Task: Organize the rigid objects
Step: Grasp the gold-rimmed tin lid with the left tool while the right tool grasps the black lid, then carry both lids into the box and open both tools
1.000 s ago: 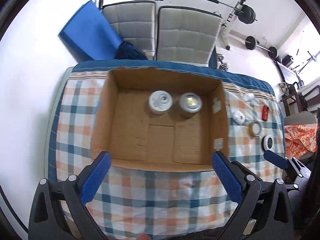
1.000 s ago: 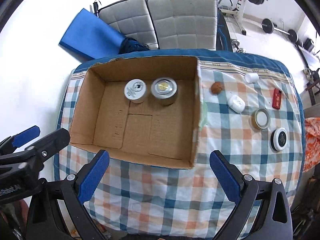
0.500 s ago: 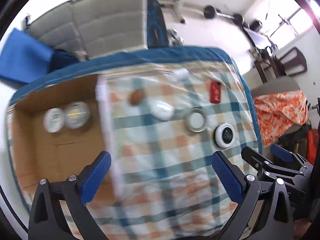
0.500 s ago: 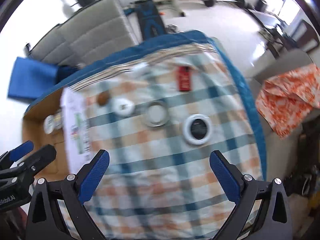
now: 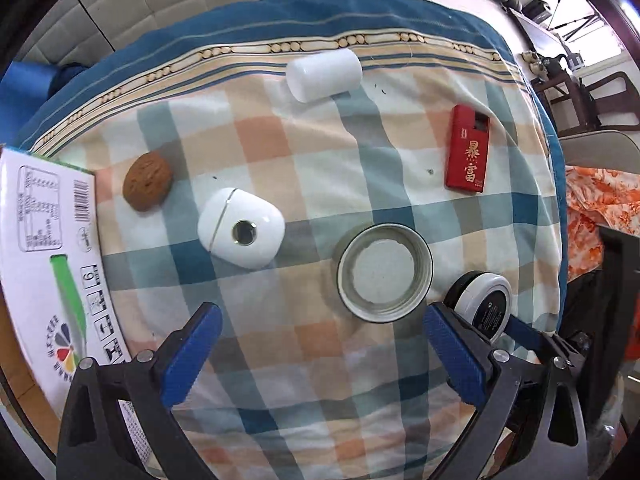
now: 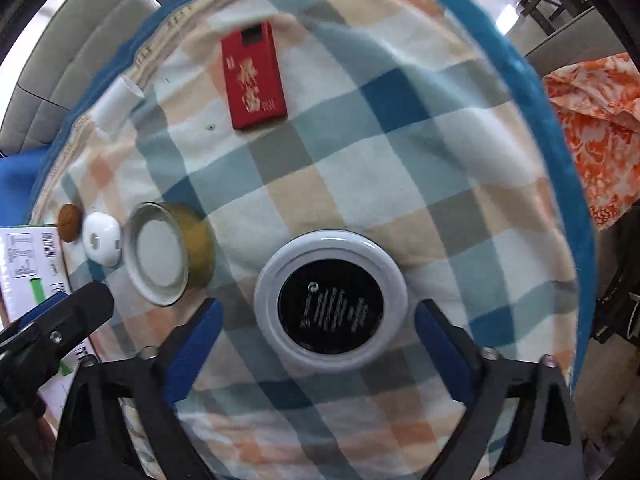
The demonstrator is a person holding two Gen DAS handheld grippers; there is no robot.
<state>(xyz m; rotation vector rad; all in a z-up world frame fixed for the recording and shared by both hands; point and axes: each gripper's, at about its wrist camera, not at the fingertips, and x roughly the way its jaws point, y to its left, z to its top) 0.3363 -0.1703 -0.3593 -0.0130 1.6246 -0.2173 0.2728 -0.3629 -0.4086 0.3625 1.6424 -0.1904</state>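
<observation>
In the left wrist view, the left gripper (image 5: 320, 354) pointed down at the checked tablecloth (image 5: 280, 152) with its blue fingers (image 5: 192, 354) spread wide and nothing between them. Ahead of it sat an open-topped round tin (image 5: 385, 273), a white earbud case (image 5: 241, 233), a walnut (image 5: 147, 181), a white cylinder lying on its side (image 5: 324, 74) and a red cigarette pack (image 5: 468, 153), all apart from one another; the printed wall of a cardboard box (image 5: 48, 248) stood at the left edge. In the right wrist view (somewhat blurred), the right gripper (image 6: 318, 354) hung over a white-rimmed round jar with a black label (image 6: 331, 299), which lay between its fingers (image 6: 442, 354); the jaws were closing but the pads stood clear of the rim.
</observation>
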